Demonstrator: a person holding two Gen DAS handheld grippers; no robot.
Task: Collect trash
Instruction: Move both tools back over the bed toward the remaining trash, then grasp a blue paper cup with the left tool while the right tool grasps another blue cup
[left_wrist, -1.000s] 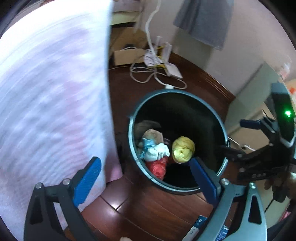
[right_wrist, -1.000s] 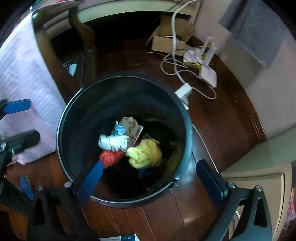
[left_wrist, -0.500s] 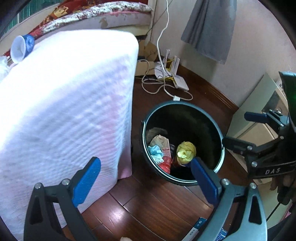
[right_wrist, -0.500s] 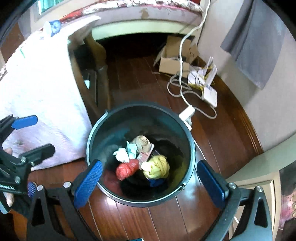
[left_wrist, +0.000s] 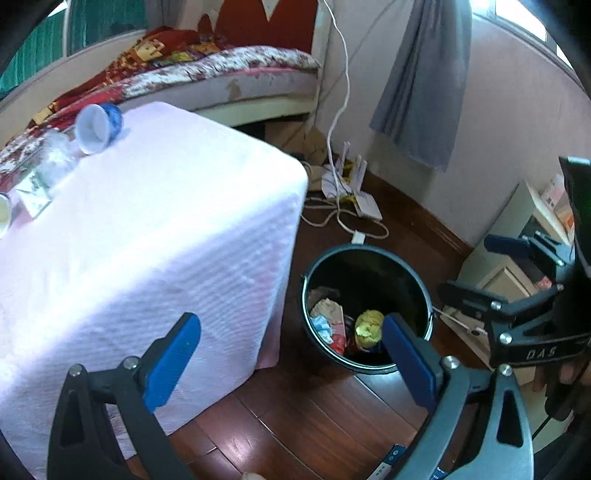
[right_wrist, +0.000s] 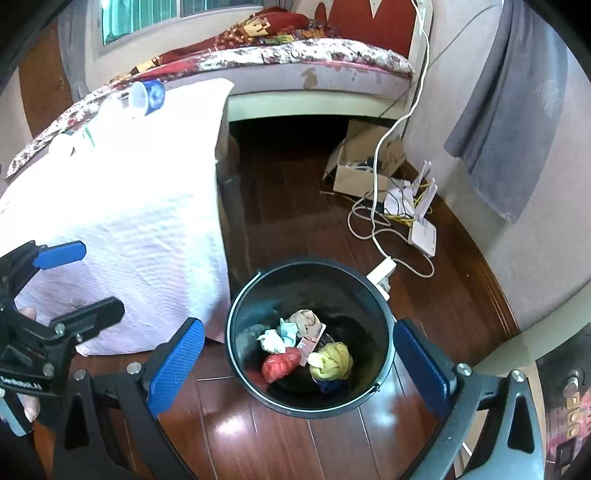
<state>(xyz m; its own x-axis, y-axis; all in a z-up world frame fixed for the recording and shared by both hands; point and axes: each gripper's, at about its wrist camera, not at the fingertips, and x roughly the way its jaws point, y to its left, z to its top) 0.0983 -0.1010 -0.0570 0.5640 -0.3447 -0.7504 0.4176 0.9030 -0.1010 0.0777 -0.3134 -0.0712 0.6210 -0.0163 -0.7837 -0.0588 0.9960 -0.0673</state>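
Both the left gripper and the right gripper hang spread wide and empty above the bin, so I'd swing one up to the desk and close gently across the tipped paper cup near its far edge. The cup is white inside and blue outside, lying on its side, while crumpled wads already sit in the bin on the floor beside the desk.

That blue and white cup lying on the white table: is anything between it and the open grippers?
Nothing visible blocks it. The cup lies on its side at the far end of the white-covered table, bare cloth before it. The left gripper and right gripper, both open and empty, point toward the bin.
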